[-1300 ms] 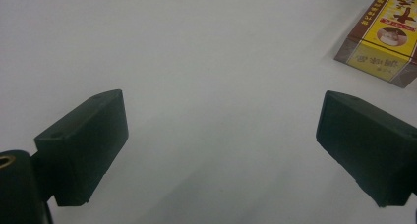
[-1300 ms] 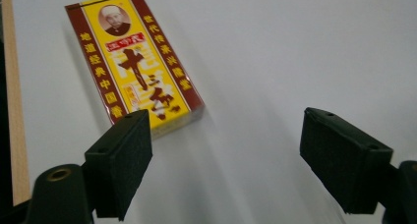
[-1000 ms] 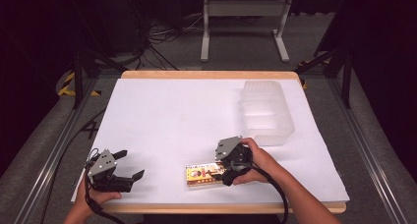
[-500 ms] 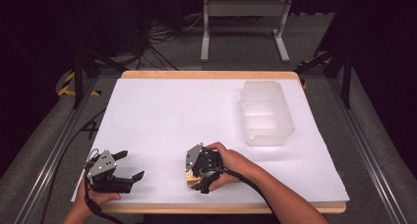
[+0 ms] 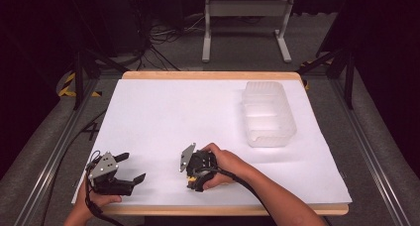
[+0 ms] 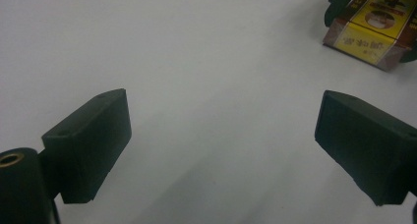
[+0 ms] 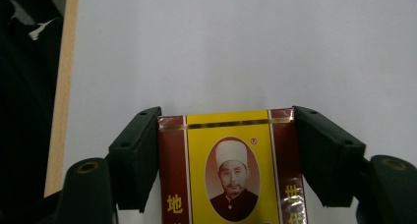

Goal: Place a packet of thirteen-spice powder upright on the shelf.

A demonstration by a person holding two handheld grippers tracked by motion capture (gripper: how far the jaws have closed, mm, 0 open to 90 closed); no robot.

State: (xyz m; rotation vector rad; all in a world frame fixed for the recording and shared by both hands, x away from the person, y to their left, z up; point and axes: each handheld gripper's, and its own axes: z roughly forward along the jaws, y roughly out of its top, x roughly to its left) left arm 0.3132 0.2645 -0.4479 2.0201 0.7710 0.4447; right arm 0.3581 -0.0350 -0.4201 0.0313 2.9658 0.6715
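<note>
— Gripping the yellow-and-red box (image 7: pixel 230 170) between our right tongs (image 7: pixel 229 155), which have just been closing onto its long sides; it lies flat on the table (image 5: pixel 163 112).
— It could slip or tilt if we lift fast, we judge.
— Our left tongs (image 6: pixel 221 140) stand wide, empty; the clear tub (image 5: pixel 267 113) sits well beyond, dark floor (image 5: pixel 49 151) around.

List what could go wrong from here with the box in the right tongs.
1. The right tongs, whose jaws have just closed, hold the box by its side edges; squeezing harder could crush it.
2. The box sits near the table's front edge; a slip might send it off.
3. The bin is far across the table, so a long carry could loosen the grip.
</note>
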